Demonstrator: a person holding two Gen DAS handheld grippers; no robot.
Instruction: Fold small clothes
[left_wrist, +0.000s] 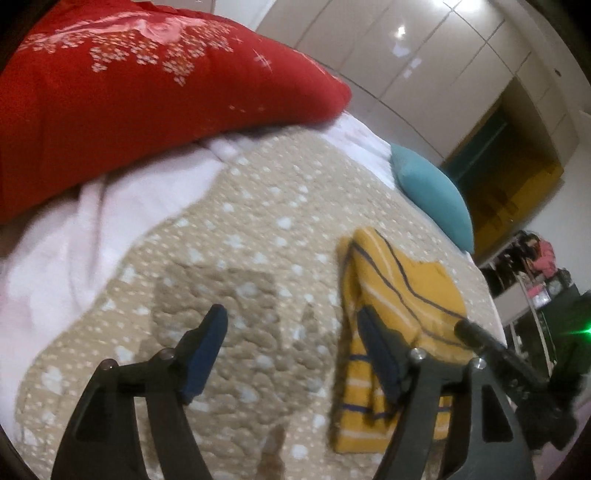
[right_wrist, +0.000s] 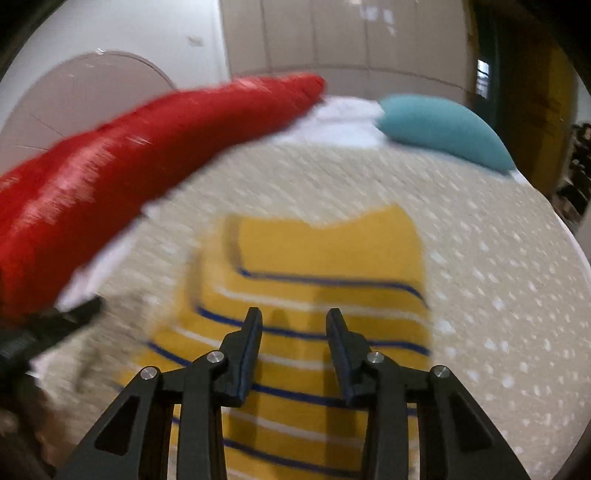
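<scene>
**Next fold: pinch an edge, don't bunch**

Yellow striped garment (right_wrist: 317, 295) lies partly folded on the beige quilt (left_wrist: 240, 229). Left gripper (left_wrist: 291, 336) gapes wide beside it, empty; right gripper (right_wrist: 293, 321) parted above the stripes, empty. Grab one layer's edge only, lift low, lay square.

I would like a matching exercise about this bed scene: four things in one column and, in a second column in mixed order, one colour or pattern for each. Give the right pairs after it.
Things
1. folded garment
2. large pillow
3. small cushion
4. bed cover

Colours or patterns
A. beige with white dots
B. yellow with dark blue and white stripes
C. teal, plain
D. red with a pale flower print

Right pairs: 1-B, 2-D, 3-C, 4-A
</scene>
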